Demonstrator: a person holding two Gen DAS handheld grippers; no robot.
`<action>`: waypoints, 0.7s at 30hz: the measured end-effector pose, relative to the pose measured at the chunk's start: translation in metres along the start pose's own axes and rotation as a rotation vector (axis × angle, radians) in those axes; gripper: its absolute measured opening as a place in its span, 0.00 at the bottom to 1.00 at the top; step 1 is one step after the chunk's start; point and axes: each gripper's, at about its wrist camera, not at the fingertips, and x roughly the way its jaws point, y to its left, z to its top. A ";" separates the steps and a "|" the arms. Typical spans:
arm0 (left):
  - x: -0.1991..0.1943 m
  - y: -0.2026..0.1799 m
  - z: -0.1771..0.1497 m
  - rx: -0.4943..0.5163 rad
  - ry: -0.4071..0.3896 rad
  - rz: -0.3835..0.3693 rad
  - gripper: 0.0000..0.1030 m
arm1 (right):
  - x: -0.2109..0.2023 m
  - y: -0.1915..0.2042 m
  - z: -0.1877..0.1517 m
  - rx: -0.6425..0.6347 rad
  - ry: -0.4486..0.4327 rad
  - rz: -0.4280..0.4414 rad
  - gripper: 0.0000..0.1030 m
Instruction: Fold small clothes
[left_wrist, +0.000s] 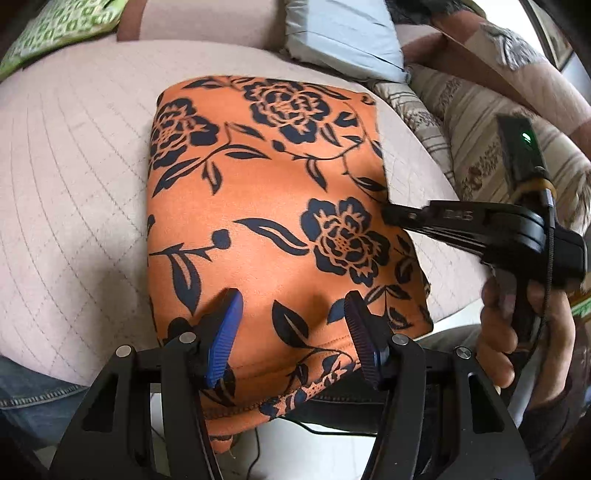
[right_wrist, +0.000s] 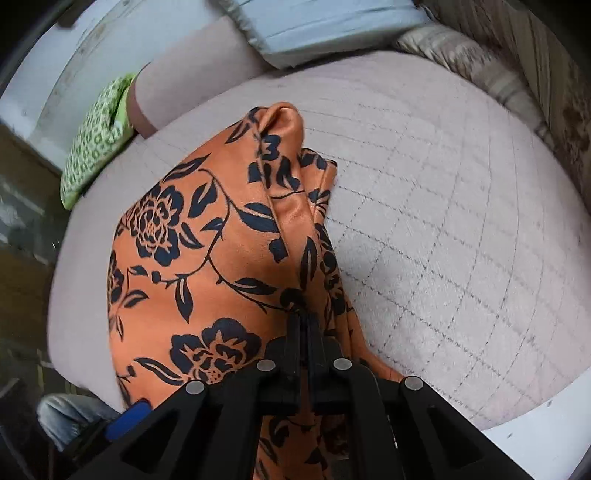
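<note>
An orange garment (left_wrist: 266, 192) with dark blue flowers lies folded on a pale pink quilted cushion (left_wrist: 74, 166). My left gripper (left_wrist: 293, 328) stands open over its near hem, blue ribbed pads (left_wrist: 225, 332) resting on the cloth on either side of a small bump. My right gripper (left_wrist: 391, 216) comes in from the right, held by a hand (left_wrist: 498, 332), its tip at the garment's right edge. In the right wrist view this gripper (right_wrist: 302, 317) is shut on a raised fold of the garment (right_wrist: 207, 258), which ridges up toward the far corner. A blue pad (right_wrist: 129, 417) of the left gripper shows at the lower left.
A green patterned cushion (left_wrist: 55, 33) lies at the far left, a light blue pillow (left_wrist: 343, 37) at the back, and striped beige pillows (left_wrist: 461, 129) at the right. A person's jeans (left_wrist: 29, 387) and a thin cable (left_wrist: 314, 432) show below the cushion's (right_wrist: 443, 221) near edge.
</note>
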 end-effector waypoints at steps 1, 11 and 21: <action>-0.001 0.002 0.000 -0.004 0.006 -0.012 0.55 | 0.002 0.004 -0.002 -0.014 0.006 -0.013 0.02; -0.050 0.054 0.004 -0.160 -0.067 -0.057 0.55 | -0.055 0.012 -0.024 0.008 -0.150 0.100 0.10; -0.033 0.060 0.009 -0.186 -0.051 0.018 0.55 | -0.082 0.040 -0.046 -0.034 -0.263 0.043 0.45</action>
